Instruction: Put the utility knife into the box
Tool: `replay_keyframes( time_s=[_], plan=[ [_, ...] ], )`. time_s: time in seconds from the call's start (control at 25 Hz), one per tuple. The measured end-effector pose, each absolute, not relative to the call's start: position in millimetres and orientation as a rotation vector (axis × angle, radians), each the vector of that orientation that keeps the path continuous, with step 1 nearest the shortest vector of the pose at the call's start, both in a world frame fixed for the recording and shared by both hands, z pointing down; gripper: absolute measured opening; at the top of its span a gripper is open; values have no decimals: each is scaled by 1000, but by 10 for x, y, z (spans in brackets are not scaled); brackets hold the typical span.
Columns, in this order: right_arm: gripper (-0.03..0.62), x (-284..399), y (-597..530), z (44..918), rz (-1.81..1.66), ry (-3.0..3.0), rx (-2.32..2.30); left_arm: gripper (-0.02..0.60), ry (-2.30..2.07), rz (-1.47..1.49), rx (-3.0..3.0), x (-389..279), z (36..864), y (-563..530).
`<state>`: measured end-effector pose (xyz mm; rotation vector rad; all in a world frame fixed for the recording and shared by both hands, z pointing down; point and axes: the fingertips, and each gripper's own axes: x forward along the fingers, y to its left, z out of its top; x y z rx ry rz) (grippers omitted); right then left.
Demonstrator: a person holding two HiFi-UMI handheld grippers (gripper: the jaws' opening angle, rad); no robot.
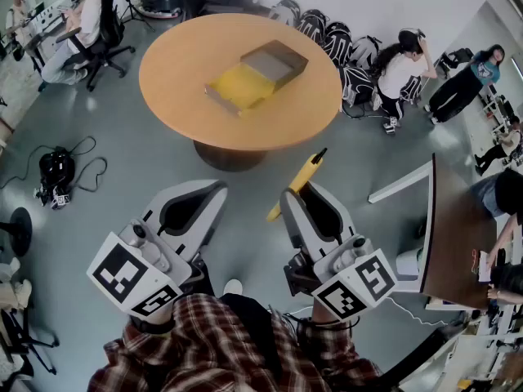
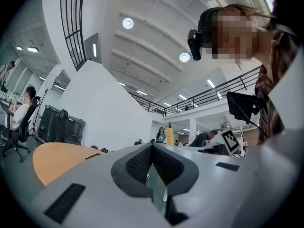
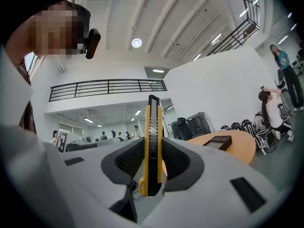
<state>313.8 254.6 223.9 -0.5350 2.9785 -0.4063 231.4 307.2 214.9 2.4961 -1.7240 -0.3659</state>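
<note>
Round worktop [image 1: 176, 96] at upper centre carries the box [image 1: 256, 75]. Right tongs [image 3: 153, 151] pinch the utility knife [image 3: 153, 120] mid-handle. It looks light, stiff and slick, so liable to pivot. Left tongs [image 2: 153, 150] closed, empty.

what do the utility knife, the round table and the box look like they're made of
Utility knife: yellow shell, smooth and slightly glossy, looks plastic; black ridged slider track.
Round table: even light-brown top, matte; wood-look, probably laminate.
Box: grey, dull, sharp-edged, likely cardboard; yellow inside, material unclear.
</note>
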Motion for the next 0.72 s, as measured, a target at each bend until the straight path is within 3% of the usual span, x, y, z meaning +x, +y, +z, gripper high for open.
replay_keyframes(
  time_s=[0.72],
  plan=[
    [123,515,1429,2382,-412,2947,-708,11,-1606,-324,2552,-326,2346,2038]
  ],
)
